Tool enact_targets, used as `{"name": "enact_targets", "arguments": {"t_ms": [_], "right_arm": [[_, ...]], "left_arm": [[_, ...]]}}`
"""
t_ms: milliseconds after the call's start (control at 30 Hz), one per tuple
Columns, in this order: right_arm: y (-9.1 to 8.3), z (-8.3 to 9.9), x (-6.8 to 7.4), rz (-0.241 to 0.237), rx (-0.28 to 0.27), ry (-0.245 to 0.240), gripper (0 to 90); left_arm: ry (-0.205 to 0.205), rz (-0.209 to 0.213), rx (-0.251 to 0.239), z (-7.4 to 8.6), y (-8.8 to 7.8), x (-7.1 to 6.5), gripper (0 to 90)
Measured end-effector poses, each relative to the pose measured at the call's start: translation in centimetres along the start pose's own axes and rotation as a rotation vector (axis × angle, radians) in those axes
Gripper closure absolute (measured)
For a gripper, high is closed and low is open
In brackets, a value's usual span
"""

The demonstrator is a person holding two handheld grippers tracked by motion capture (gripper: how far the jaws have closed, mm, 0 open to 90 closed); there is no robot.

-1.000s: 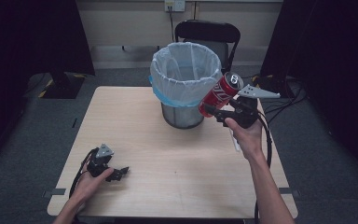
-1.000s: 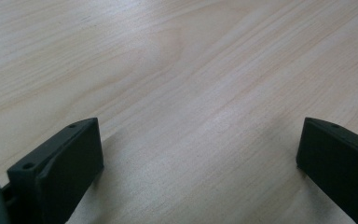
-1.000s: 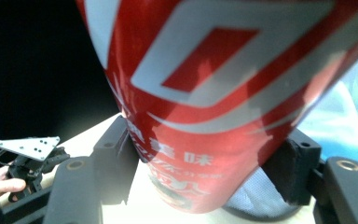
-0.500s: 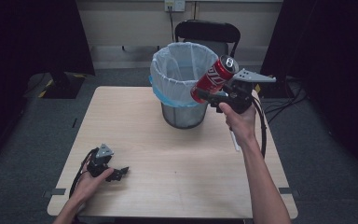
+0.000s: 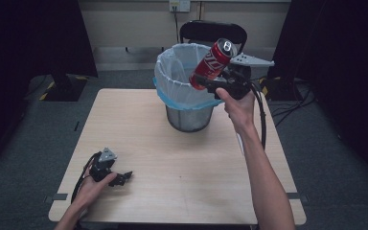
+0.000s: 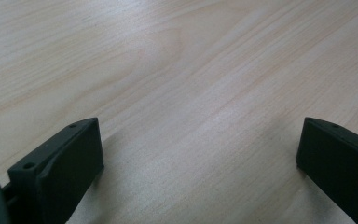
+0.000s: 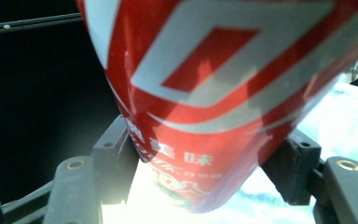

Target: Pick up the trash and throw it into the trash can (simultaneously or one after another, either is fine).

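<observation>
My right gripper (image 5: 210, 82) pinches one red can (image 5: 211, 63) between its fingers (image 7: 114, 151), the can's long axis tilted, top end up and away from the bin. The can hangs over the near-right rim of the single wire bin (image 5: 188, 101), whose white liner opens directly below and left of it; a drop should need only a short shift inward. My left gripper (image 5: 120, 179), fingers (image 6: 70, 158) spread and empty, rests on the surface (image 5: 172, 167), well apart from the bin and farther from it.

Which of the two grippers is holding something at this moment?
The right gripper, raised over the lined bin, clamps a red can. The left gripper rests open on the table.
</observation>
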State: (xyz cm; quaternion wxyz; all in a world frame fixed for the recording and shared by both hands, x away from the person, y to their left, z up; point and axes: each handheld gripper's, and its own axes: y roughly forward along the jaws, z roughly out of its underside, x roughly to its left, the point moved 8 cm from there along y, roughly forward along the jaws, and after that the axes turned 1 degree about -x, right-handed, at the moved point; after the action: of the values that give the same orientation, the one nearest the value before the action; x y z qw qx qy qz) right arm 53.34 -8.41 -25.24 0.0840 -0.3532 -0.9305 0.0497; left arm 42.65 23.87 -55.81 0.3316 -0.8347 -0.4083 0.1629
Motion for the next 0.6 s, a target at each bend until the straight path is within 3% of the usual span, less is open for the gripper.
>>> {"name": "enact_targets", "arguments": {"t_ms": [300, 600], "right_arm": [[2.3, -1.7, -1.1, 0.041, 0.009, -0.006, 34.5], [4.4, -2.0, -3.6, 0.133, 0.056, -0.006, 34.3]], "left_arm": [[0.001, 0.001, -0.001, 0.0, 0.0, 0.0, 0.1], [-0.006, 0.001, -0.002, 0.0, 0.0, -0.1, 0.2]]}}
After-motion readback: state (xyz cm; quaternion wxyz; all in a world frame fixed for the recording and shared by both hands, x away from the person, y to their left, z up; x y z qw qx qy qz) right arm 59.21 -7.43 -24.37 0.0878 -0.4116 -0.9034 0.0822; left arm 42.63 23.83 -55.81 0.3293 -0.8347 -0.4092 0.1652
